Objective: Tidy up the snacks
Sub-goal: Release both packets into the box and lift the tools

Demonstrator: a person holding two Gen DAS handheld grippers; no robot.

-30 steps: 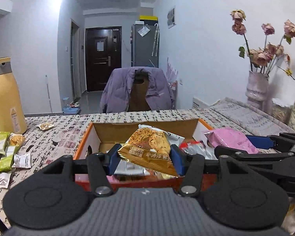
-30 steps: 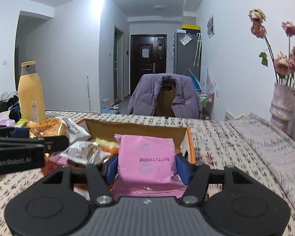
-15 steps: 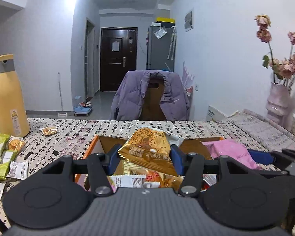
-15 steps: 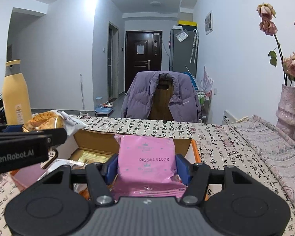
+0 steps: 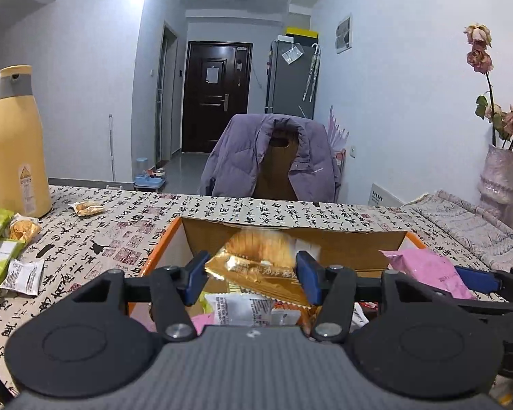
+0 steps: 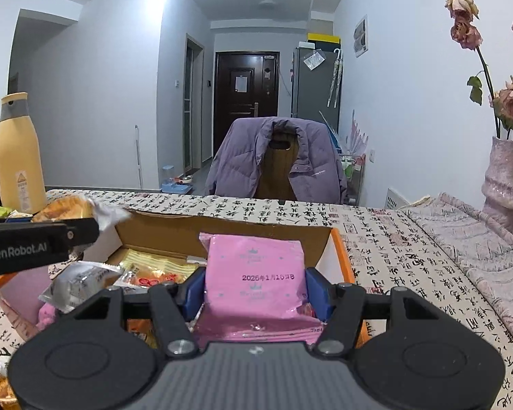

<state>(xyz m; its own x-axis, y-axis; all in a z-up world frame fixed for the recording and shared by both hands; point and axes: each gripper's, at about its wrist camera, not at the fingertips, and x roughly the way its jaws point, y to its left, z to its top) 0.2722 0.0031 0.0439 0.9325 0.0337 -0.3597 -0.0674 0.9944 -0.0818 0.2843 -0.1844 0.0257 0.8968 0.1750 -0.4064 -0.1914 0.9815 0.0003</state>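
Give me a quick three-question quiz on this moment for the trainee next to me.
1. Multiple choice: what sits between the jaws of the right gripper?
A. a green bar
B. a pink packet
C. a white sachet

2. True or false: the cardboard box is empty.

3. Short answer: what tall thing stands on the table to the left of the box?

Key
1. B; the jaws are closed on its sides.
2. False; several snack packets lie inside it.
3. The yellow bottle, upright near the far edge.
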